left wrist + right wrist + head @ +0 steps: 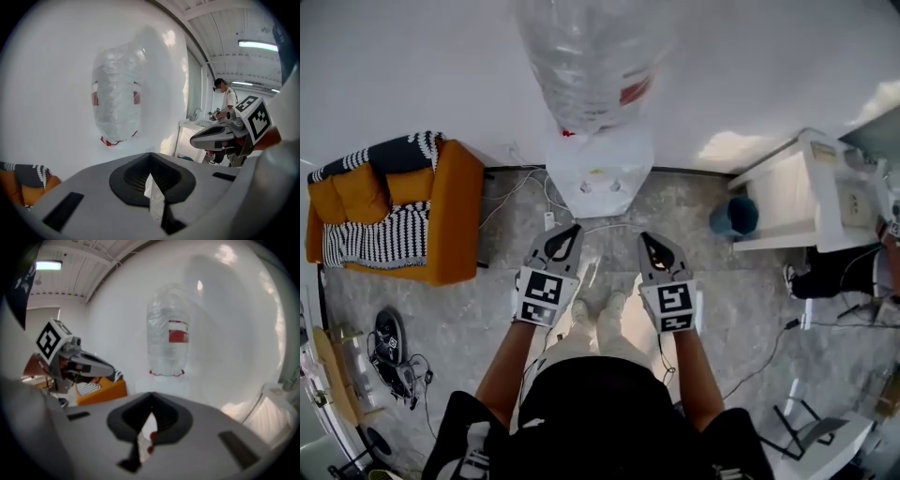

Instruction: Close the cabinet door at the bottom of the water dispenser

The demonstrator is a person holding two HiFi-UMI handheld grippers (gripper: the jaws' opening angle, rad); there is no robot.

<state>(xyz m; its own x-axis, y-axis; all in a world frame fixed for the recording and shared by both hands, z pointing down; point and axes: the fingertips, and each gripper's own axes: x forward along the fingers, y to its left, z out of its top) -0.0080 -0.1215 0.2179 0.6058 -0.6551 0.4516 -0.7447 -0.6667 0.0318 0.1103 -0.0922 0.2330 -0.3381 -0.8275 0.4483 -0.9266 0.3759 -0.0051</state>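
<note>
Both of my grippers are sitting closest to the lens. My left gripper (574, 230) is holding its jaws fully together with nothing gripped. My right gripper (648, 238) is doing the same, showing only a thin slit below the tips. Neither is touching anything.

Ahead of them, the water dispenser (600, 173) is standing against the white wall (412, 66), between the orange sofa (455, 211) and the blue bin (734, 216). Its long axis is running vertically, and its tap side is facing me. The water bottle (591, 56) is resting neck-down on top. A red label (178, 331) is wrapping the bottle, its print too blurred to read.

The cabinet door at the base is lying hidden behind my jaws in both gripper views, and the head view is not showing whether it is closed.
</note>
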